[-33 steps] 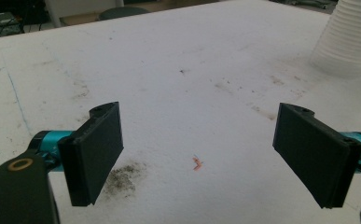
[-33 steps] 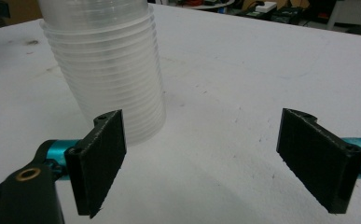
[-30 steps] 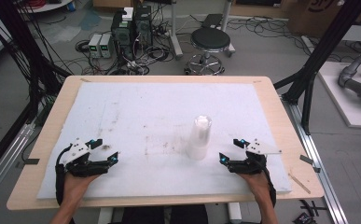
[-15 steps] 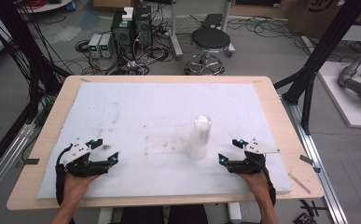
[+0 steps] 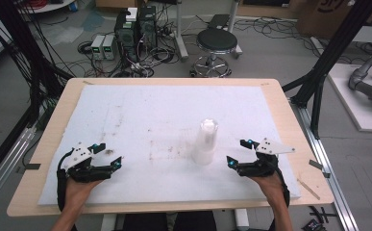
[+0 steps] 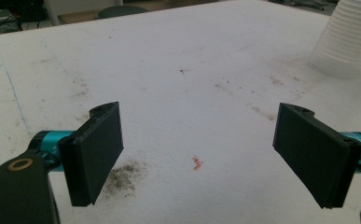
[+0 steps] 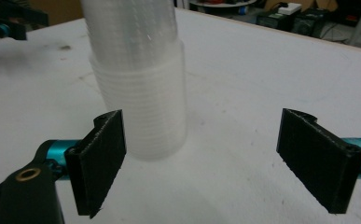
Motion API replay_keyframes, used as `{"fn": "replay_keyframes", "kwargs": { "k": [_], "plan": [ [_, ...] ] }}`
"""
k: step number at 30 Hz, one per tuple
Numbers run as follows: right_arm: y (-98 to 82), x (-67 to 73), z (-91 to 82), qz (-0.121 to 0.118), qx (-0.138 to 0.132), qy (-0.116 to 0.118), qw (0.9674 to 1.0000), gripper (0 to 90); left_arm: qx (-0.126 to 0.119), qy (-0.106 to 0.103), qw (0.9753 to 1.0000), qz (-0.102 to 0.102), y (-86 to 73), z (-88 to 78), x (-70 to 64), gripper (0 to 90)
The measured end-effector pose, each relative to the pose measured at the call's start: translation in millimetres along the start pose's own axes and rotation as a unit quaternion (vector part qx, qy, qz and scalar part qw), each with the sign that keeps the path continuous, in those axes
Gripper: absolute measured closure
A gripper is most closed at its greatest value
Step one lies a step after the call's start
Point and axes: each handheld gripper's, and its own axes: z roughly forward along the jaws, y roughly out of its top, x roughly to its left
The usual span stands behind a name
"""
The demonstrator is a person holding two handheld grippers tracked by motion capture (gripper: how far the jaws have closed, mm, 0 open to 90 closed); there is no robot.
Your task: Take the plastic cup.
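Cup stack (image 5: 205, 143) upright on mat (image 5: 145, 110); left gripper (image 5: 107, 155), right gripper (image 5: 237, 151) both spread, empty.

a stack of clear cups (image 5: 205, 142) stands upright just ahead and to the inner side of the right gripper (image 5: 237, 153), the lone obstacle on the white mat (image 5: 145, 110). ahead of the left gripper (image 5: 107, 155) the mat lies open, jaws spread wide over a dark smudge (image 6: 124, 175).

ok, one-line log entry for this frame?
left gripper: open, empty | right gripper: open, empty | cup stack: upright on white mat
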Motion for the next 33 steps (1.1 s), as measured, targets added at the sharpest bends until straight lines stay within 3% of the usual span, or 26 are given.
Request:
{"fn": "replay_keyframes", "kwargs": {
  "k": [4,5,14,23,27,33],
  "plan": [
    [24.0,4.0,-5.4,-0.015,-0.011,0.017,0.9997,15.3,-0.006,-0.002,1.0000,0.001,-0.4,-0.6,-0.1,15.8],
    [37.5,5.3,-6.7,-0.022,-0.007,0.025,0.9994,15.2,-0.006,-0.004,1.0000,0.001,-0.4,-0.8,0.1,15.9],
    [82.3,4.4,-11.7,-0.043,0.008,0.052,0.9977,15.2,-0.009,-0.009,0.9999,0.002,-0.7,-1.6,0.3,15.8],
    [101.5,2.5,0.0,-0.052,0.040,0.083,0.9944,15.1,-0.008,-0.009,0.9999,0.002,-0.6,-1.5,0.4,15.8],
    [111.7,3.2,12.0,-0.066,0.071,0.100,0.9903,14.0,-0.008,-0.008,0.9999,0.003,-0.7,-1.4,0.2,15.8],
    [123.0,5.2,22.5,-0.077,0.091,0.112,0.9865,14.0,-0.006,-0.010,0.9999,0.002,-0.5,-1.2,0.6,15.8]
  ]
}}
